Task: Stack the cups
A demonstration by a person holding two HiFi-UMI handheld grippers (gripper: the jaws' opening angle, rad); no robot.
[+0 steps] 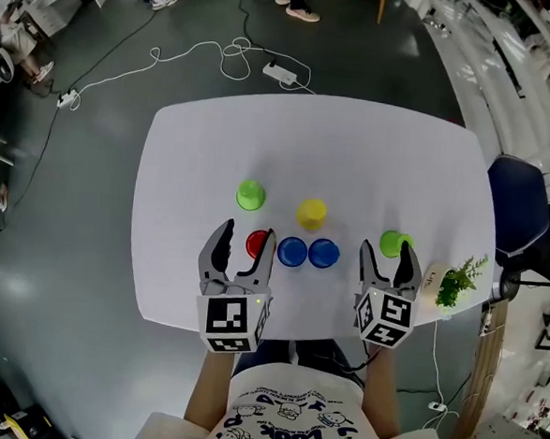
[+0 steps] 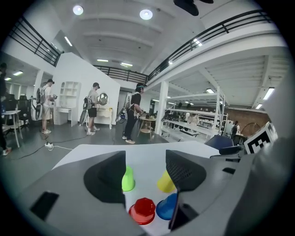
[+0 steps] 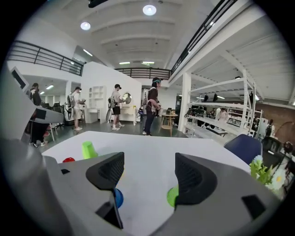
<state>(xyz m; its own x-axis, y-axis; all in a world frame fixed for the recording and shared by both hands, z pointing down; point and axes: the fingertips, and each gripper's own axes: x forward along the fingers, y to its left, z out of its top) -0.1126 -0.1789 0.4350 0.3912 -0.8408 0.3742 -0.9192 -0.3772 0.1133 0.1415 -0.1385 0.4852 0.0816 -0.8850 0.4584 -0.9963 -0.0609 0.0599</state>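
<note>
On a white table with rounded corners (image 1: 195, 152), seen from above, six small plastic cups stand upside down, all separate. A lime-green plastic cup (image 1: 249, 196) and a yellow plastic cup (image 1: 311, 214) sit near the table's middle. Closer to the near edge, a red plastic cup (image 1: 257, 244), a blue plastic cup (image 1: 291, 252) and another blue plastic cup (image 1: 323, 253) form a row, the two blue ones side by side. A second lime-green plastic cup (image 1: 394, 243) stands apart, toward the right edge.

The left gripper (image 1: 246, 232) is held over the near edge with its jaws wide apart. The red cup shows in the gap between them, and the pads do not touch it. The right gripper (image 1: 387, 250) also has its jaws wide apart and holds nothing; the second lime-green cup peeks out from behind its right jaw. A small leafy green plant (image 1: 457, 281) stands at the right edge.
</note>
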